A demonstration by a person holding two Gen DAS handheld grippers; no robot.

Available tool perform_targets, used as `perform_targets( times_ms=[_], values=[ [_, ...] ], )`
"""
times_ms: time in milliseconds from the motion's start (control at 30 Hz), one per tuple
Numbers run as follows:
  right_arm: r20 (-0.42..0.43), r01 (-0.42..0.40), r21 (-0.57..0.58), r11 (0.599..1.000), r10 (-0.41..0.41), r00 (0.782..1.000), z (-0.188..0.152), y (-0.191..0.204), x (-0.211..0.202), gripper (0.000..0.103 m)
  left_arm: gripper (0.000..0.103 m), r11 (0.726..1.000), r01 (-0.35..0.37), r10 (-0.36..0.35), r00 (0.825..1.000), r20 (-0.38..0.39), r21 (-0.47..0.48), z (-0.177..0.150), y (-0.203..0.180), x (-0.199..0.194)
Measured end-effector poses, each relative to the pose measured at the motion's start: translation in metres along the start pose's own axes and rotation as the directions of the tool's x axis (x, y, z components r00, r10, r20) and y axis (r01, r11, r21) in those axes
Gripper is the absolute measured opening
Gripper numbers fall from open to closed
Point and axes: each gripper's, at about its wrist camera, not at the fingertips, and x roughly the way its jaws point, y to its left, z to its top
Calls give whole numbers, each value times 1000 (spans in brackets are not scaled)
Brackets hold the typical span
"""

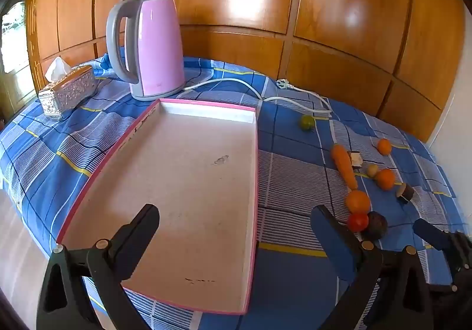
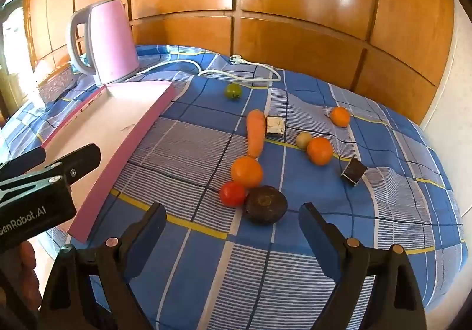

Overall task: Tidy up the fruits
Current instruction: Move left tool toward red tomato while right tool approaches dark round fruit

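Note:
A shallow pink-rimmed tray (image 1: pixel 256 170) lies on the blue checked cloth; its right wall (image 2: pixel 138 141) shows in the right wrist view. To its right lie a carrot (image 2: pixel 255 132), three oranges (image 2: pixel 246 172) (image 2: pixel 320 150) (image 2: pixel 340 116), a red tomato (image 2: pixel 232 193), a dark avocado (image 2: pixel 265 204), a green fruit (image 2: pixel 233 91) and a small pale fruit (image 2: pixel 303 140). My left gripper (image 1: pixel 236 229) is open and empty above the tray's near end. My right gripper (image 2: pixel 233 229) is open and empty, just short of the avocado and tomato.
A pink kettle (image 1: pixel 153 46) with a white cord (image 1: pixel 265 94) stands behind the tray. A silver tissue box (image 1: pixel 67 91) sits at the far left. Two small dark blocks (image 2: pixel 275 125) (image 2: pixel 353 171) lie among the fruit. Wooden panels back the table.

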Motion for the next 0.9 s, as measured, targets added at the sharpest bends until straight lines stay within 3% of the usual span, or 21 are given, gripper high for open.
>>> perform_targets(
  times_ms=[500, 900],
  values=[
    [1, 1, -12, 1000, -1, 1000, 4, 0, -2, 92, 103, 999, 32, -32, 999, -2, -5, 0, 0, 1],
    [8, 5, 54, 999, -5, 1000, -3, -17, 4, 92, 103, 997, 66, -66, 998, -13, 41, -1, -13, 1]
  ],
)
